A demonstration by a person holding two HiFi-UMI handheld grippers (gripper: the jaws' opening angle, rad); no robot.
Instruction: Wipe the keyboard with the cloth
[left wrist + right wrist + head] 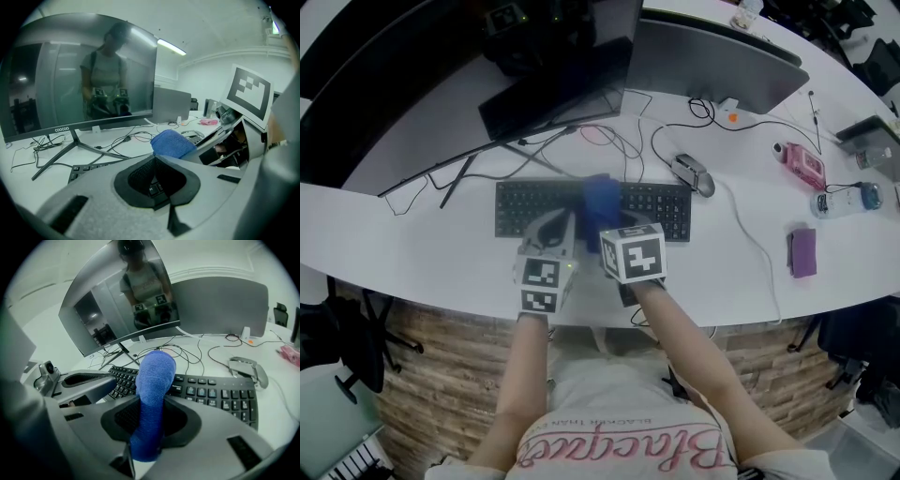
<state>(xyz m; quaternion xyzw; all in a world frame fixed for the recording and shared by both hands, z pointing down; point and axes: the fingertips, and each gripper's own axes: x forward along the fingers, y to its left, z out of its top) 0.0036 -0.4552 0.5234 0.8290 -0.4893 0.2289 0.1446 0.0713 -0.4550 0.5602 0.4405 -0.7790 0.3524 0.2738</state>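
Two grippers sit side by side over the front edge of the table [441, 253], about mid-length.

The right gripper [609, 223] is clamped on the cloth [152, 380], a blue roll pinched at its near end. The free end pokes forward and up over the middle of the keyboard [213, 392]. We can't tell if the tip touches the keys.

The left gripper [154, 161] has its jaws closed with nothing between them. It's over the keyboard's near edge, just left of the cloth.

Risks as we see them:
- We only grip the cloth at one end. Drag on the keycaps could pull it out of the jaws or fold it back, so we'd be scraping with plastic.
- The roll points up, not flat. The contact patch is small, so most keys get missed unless we tilt down.
- Nothing braces the keyboard. A push stroke could shove it into the cables [619, 141] and the monitor [553, 84] stand behind it.
- The grippers nearly touch. A leftward stroke could knock them together.
- A stroke past the keyboard's right end could clip the mouse [692, 173] just beyond its far right corner.
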